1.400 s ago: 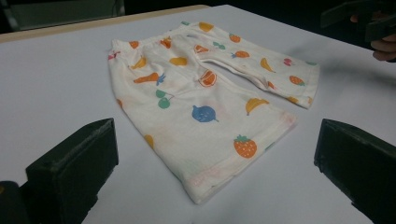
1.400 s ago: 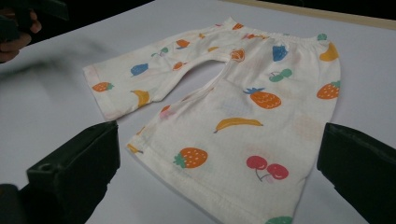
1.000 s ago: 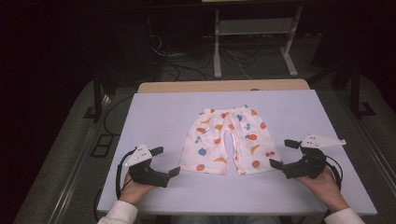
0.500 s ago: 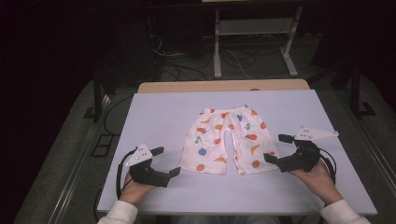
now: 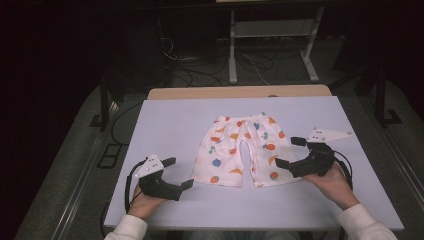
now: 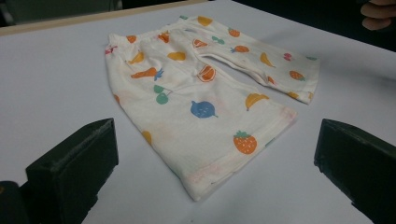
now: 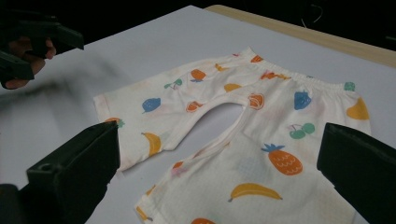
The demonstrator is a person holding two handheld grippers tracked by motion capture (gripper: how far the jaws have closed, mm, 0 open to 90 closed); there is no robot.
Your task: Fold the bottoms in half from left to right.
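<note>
A pair of small white shorts (image 5: 242, 150) printed with coloured fruit lies flat in the middle of the table, waistband at the far side and legs toward me. My left gripper (image 5: 178, 173) stands open just left of the near hem of the left leg, above the table. In the left gripper view that leg (image 6: 196, 107) lies between and beyond my open left gripper (image 6: 217, 135). My right gripper (image 5: 288, 152) is open at the outer edge of the right leg. In the right gripper view the shorts (image 7: 252, 135) spread between the jaws of the right gripper (image 7: 219, 140).
The pale table (image 5: 165, 125) has a wooden strip (image 5: 240, 92) along its far edge. Behind it stand a metal frame (image 5: 272, 45) and loose cables (image 5: 200, 70) on the dark floor. A hand (image 6: 378, 11) shows at the far table edge.
My right gripper has moved left and a little forward, up to the right leg of the shorts. The left gripper and the shorts have stayed put.
</note>
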